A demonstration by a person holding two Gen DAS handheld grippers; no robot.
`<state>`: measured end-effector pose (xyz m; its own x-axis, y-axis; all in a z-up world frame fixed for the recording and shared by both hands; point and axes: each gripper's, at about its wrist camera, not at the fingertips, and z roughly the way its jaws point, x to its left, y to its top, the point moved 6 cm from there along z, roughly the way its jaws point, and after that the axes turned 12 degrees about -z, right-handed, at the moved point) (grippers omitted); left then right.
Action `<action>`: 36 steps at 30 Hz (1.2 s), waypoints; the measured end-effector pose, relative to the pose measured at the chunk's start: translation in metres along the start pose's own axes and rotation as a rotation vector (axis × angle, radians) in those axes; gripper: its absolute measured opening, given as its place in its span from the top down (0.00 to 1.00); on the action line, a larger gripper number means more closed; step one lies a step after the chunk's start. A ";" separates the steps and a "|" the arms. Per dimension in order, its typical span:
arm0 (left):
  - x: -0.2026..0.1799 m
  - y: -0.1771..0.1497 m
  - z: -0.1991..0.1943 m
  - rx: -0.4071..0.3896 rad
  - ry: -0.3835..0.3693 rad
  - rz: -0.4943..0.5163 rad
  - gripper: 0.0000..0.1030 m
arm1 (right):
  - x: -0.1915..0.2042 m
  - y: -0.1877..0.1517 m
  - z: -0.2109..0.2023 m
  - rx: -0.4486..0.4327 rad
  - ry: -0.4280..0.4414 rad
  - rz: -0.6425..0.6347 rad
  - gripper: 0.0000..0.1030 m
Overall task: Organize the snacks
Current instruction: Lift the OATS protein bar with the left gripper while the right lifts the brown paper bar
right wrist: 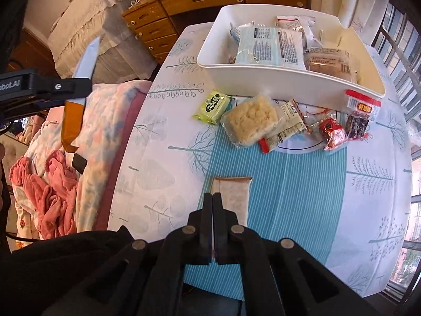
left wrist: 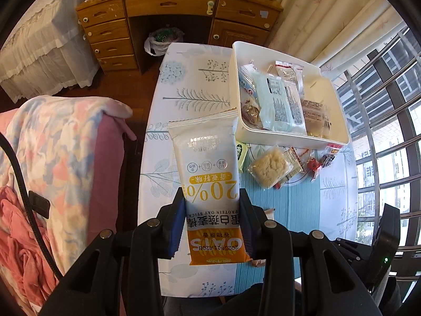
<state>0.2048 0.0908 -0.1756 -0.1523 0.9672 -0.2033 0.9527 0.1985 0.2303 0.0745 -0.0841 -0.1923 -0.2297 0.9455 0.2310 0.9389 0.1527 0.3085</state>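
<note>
Bedroom daylight falls on a table [right wrist: 302, 210] with a tree-print cloth. At its far end a white bin [right wrist: 289, 84] holds several packets; more snacks [right wrist: 250, 123] lie loose just before it. Left gripper [left wrist: 211, 200] clamps an oat bar [left wrist: 208, 158] lifted above the table. Right gripper [right wrist: 212, 197] is clenched on a thin beige packet [right wrist: 235, 197], pinching its edge.

Wooden desk [left wrist: 173, 13], curtain [left wrist: 323, 18], barred window [left wrist: 389, 137]

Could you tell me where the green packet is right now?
In the right wrist view the green packet lies on the table, just left of the rice cake and in front of the white bin.
</note>
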 end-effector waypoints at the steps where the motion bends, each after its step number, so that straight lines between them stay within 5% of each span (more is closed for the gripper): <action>1: 0.001 0.000 0.000 0.001 -0.004 -0.004 0.65 | -0.001 -0.001 0.002 0.006 0.005 0.012 0.99; 8: 0.012 -0.002 0.002 0.013 -0.017 0.003 0.65 | -0.006 -0.011 0.022 0.061 -0.002 0.105 0.98; 12: 0.018 -0.002 0.008 0.029 -0.012 0.027 0.65 | -0.007 -0.021 0.044 0.134 -0.061 0.120 0.56; 19: 0.033 0.002 0.015 0.051 0.011 0.056 0.65 | -0.006 -0.039 0.085 0.239 -0.114 0.174 0.42; 32: 0.042 0.013 0.021 0.065 0.046 0.075 0.65 | -0.002 -0.043 0.117 0.309 -0.169 0.227 0.36; 36: 0.040 0.016 0.022 0.066 0.044 0.078 0.65 | 0.000 -0.038 0.117 0.329 -0.195 0.204 0.45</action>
<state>0.2201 0.1291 -0.2008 -0.0869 0.9857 -0.1446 0.9770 0.1127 0.1808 0.0685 -0.0561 -0.3115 -0.0079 0.9976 0.0683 0.9990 0.0109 -0.0433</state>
